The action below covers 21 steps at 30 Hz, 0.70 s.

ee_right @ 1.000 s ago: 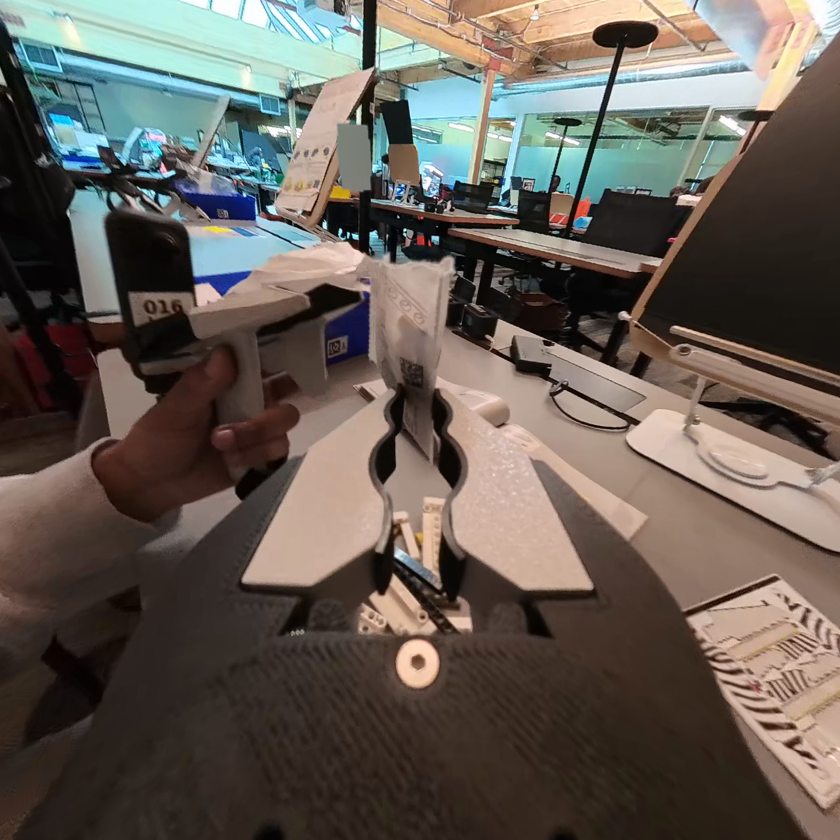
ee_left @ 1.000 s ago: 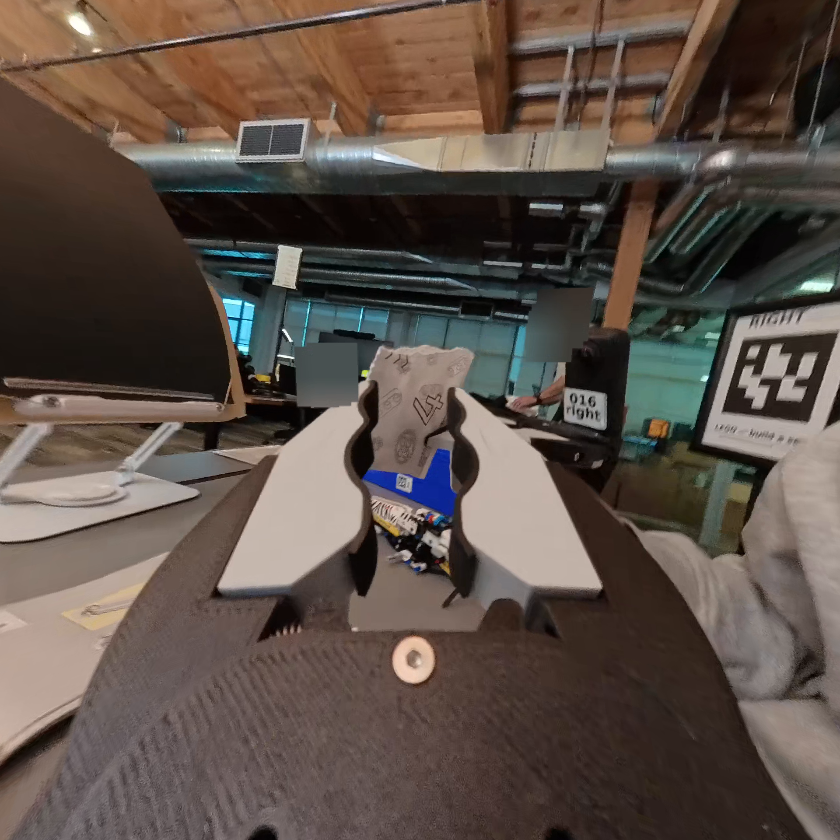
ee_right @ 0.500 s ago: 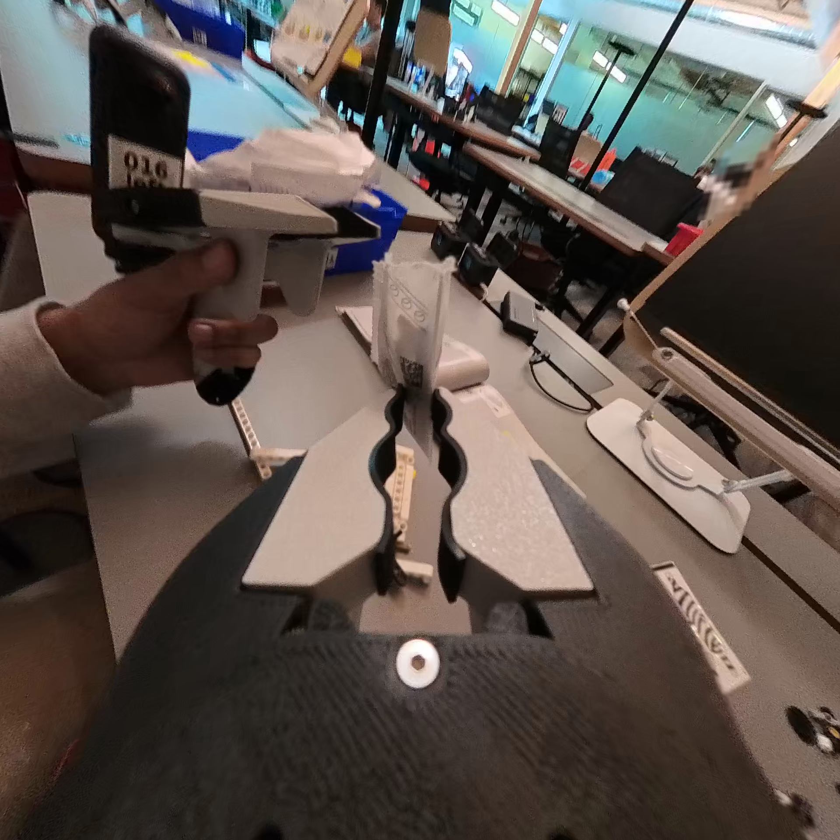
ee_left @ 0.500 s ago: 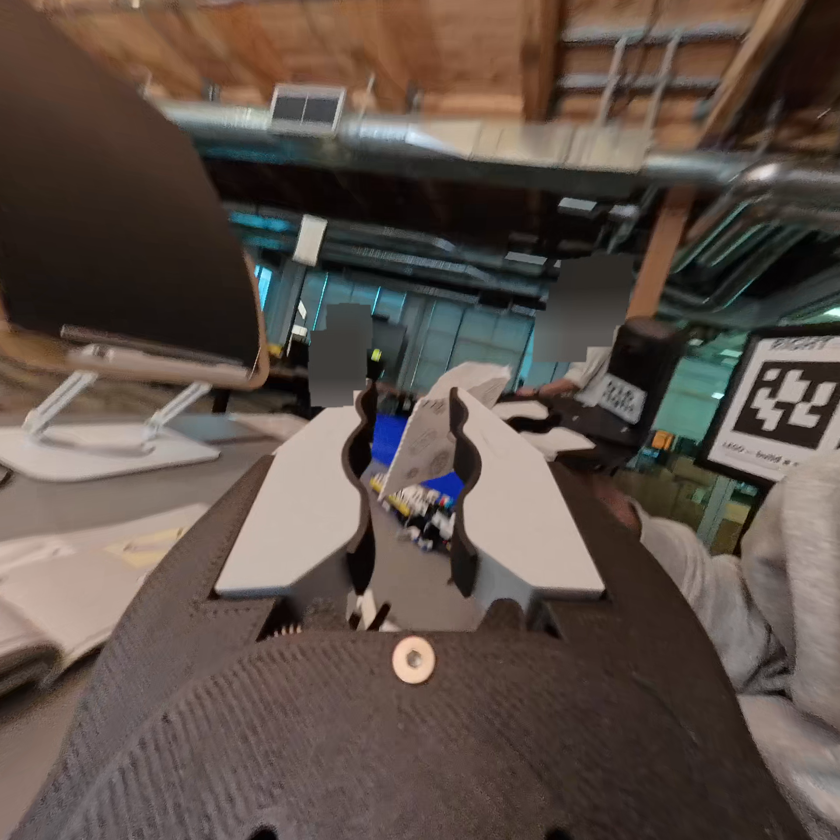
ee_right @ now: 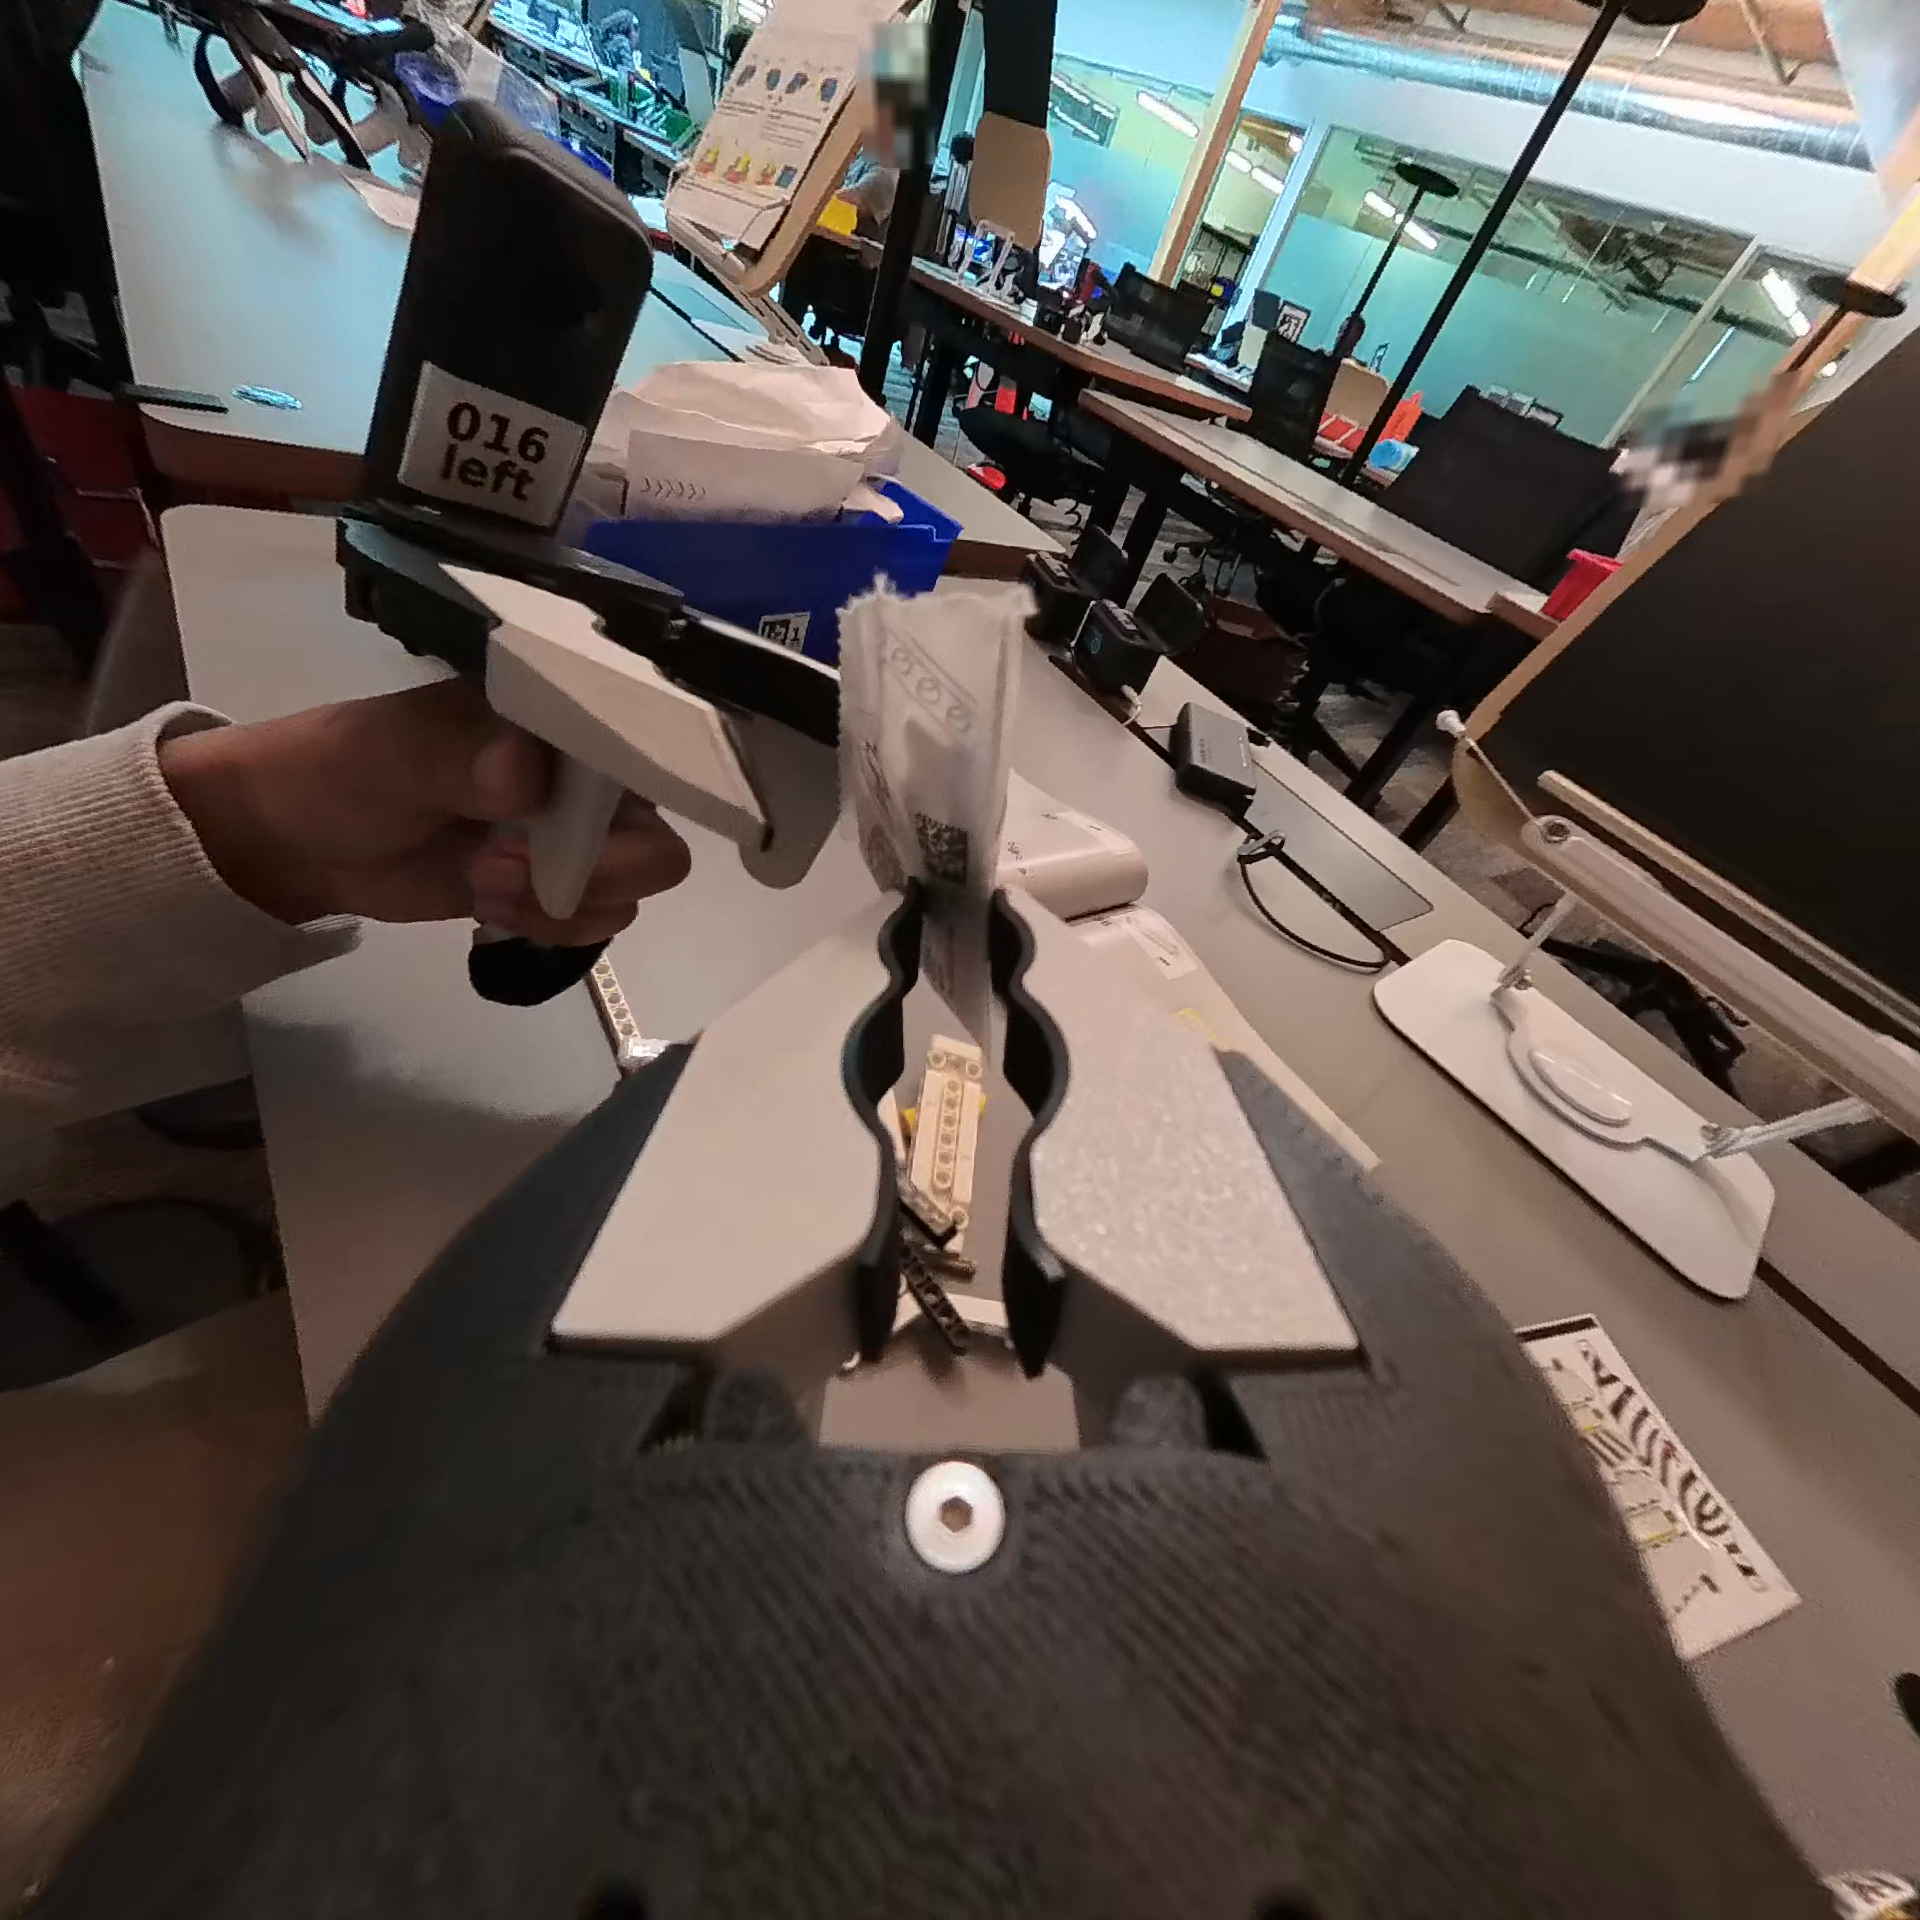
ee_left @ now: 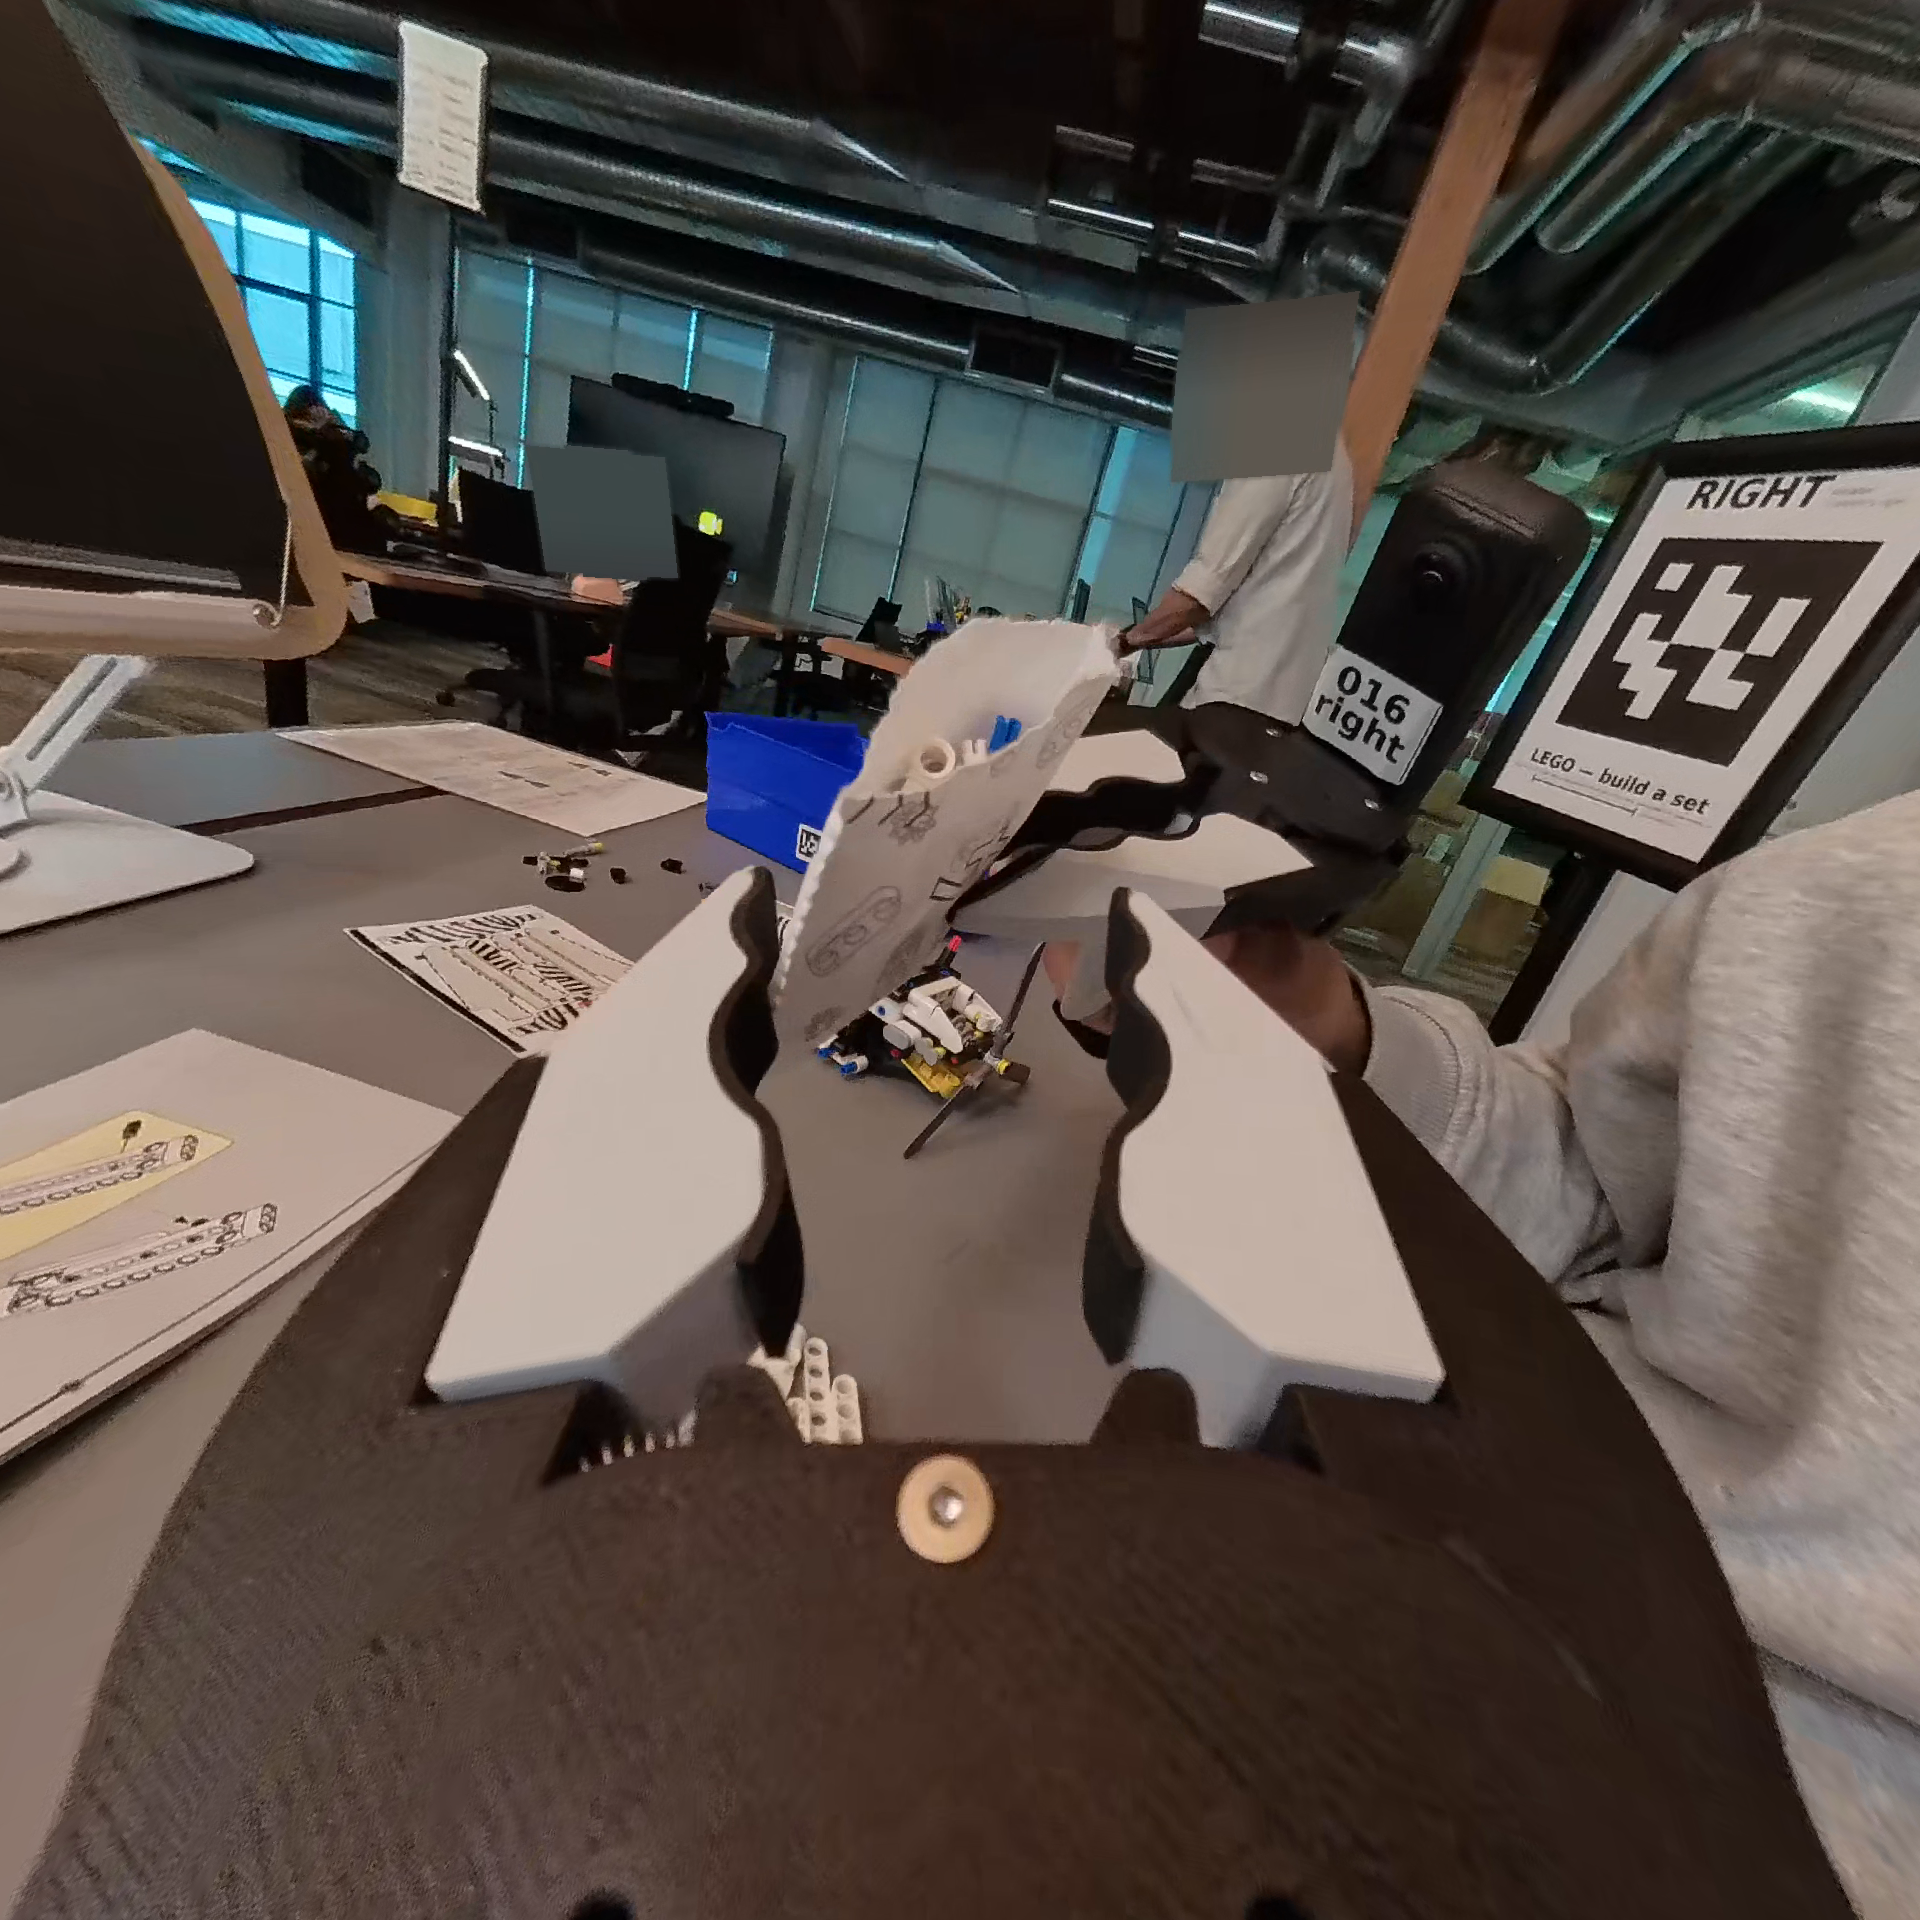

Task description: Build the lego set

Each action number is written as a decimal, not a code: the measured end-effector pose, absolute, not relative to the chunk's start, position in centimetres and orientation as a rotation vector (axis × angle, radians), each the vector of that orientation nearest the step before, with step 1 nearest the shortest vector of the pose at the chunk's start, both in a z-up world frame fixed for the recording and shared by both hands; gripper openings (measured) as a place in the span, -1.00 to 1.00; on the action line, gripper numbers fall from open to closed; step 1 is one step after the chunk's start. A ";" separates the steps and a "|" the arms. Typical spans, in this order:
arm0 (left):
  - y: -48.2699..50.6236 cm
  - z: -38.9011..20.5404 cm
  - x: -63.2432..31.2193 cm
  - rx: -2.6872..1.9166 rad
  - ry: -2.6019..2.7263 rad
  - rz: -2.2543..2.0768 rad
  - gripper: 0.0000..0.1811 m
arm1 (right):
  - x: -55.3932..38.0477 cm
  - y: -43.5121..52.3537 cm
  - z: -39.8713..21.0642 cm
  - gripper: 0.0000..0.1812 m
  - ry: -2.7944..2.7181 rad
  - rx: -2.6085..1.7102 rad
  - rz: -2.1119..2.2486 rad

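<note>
A white paper parts bag [ee_left: 914, 862] with its top torn open shows white and blue pieces inside. My right gripper [ee_right: 951, 909] is shut on the bag's [ee_right: 925, 748] lower edge and holds it upright above the grey table [ee_right: 436, 1091]. My left gripper [ee_left: 940, 904] is open, jaws wide apart, its left fingertip right beside the bag's serrated edge. It also shows in the right wrist view [ee_right: 665, 707], left of the bag. A small part-built Lego model [ee_left: 925, 1029] sits on the table behind the bag. Loose white beams [ee_right: 951, 1112] lie under the right gripper.
A blue bin [ee_right: 769, 561] stuffed with crumpled white bags stands behind. An instruction booklet [ee_left: 156, 1195] and a sticker sheet [ee_left: 499, 966] lie at the left. A white stand base [ee_right: 1579, 1101], a black device with cable [ee_right: 1216, 748] and a framed sign [ee_left: 1714, 665] are around. The tips of both grippers are at nearly the same place. The small part-built Lego model [ee_left: 925, 1029] is about 25 cm from both grippers' fingertips.
My left gripper has opened wide and let go of the bag, which now hangs from the right gripper alone. Both grippers have tipped down toward the table.
</note>
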<state>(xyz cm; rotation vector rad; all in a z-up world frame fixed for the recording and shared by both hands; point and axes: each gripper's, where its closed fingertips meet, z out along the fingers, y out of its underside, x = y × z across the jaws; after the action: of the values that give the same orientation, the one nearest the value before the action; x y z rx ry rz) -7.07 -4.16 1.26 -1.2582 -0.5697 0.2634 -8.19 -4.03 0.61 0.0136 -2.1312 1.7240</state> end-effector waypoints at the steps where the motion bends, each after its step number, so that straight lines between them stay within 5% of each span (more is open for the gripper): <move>1: -4.0 1.4 -7.1 -1.256 -0.569 0.264 -0.30 | -8.0 -4.0 0.7 -0.89 -2.123 0.018 1.736; 6: -2.7 1.5 -7.2 -1.281 -0.573 0.284 -0.10 | -7.6 -3.7 1.3 -0.89 -2.060 0.061 1.745; 21: -2.4 -0.3 -8.5 -1.316 -0.649 0.278 -0.12 | -8.7 -3.1 0.0 -0.89 -2.059 0.050 1.658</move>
<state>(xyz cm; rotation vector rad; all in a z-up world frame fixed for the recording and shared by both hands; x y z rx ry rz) -8.53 -2.39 -0.29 -1.3163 -0.6488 0.2775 -8.69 -3.11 0.00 0.0505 -2.0594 1.6575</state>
